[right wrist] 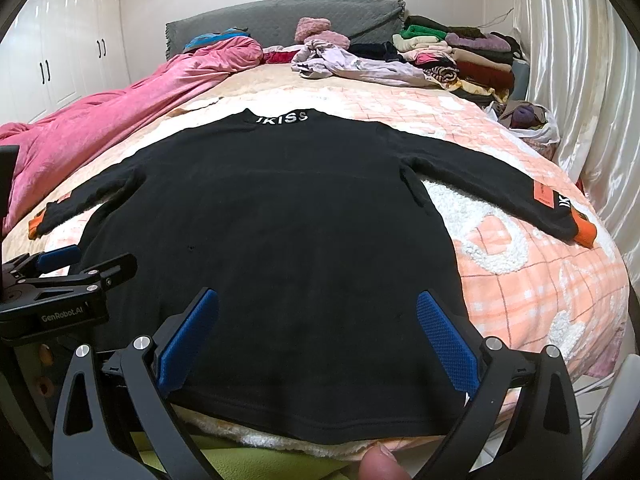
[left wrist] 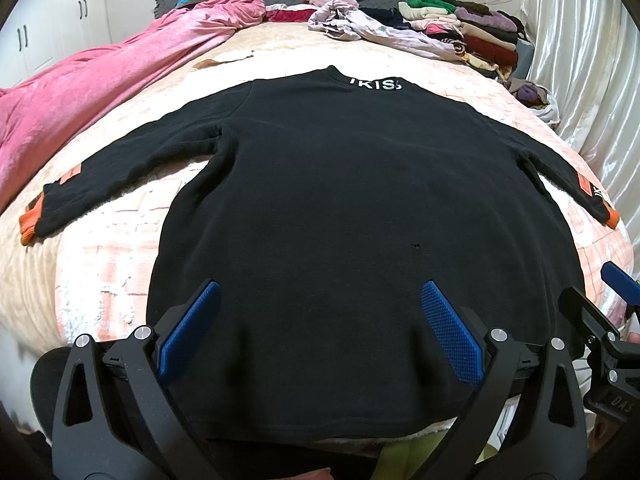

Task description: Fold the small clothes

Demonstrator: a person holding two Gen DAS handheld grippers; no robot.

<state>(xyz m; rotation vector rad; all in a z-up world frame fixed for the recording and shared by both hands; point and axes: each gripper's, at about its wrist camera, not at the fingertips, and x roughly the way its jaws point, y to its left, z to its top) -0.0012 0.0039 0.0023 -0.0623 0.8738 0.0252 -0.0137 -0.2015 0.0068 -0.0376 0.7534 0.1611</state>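
Observation:
A black long-sleeved top [left wrist: 340,200] [right wrist: 280,208] lies flat on the bed, collar with white letters at the far end, both sleeves spread sideways with orange cuffs. Its hem runs along the near bed edge. My left gripper [left wrist: 320,292] hangs open above the hem's left half, blue pads wide apart, nothing between them. Over the hem's right half my right gripper [right wrist: 318,300] stands just as wide, with nothing held. Each gripper shows at the side of the other's view: the right gripper [left wrist: 612,304] at the right edge, the left gripper [right wrist: 60,276] at the left edge.
A pink quilt [left wrist: 100,92] is bunched along the bed's left side. Loose and folded clothes [left wrist: 452,36] pile up at the far right by the grey headboard [right wrist: 280,20]. White curtains [right wrist: 580,80] hang on the right. A fingertip [right wrist: 380,464] shows at the bottom.

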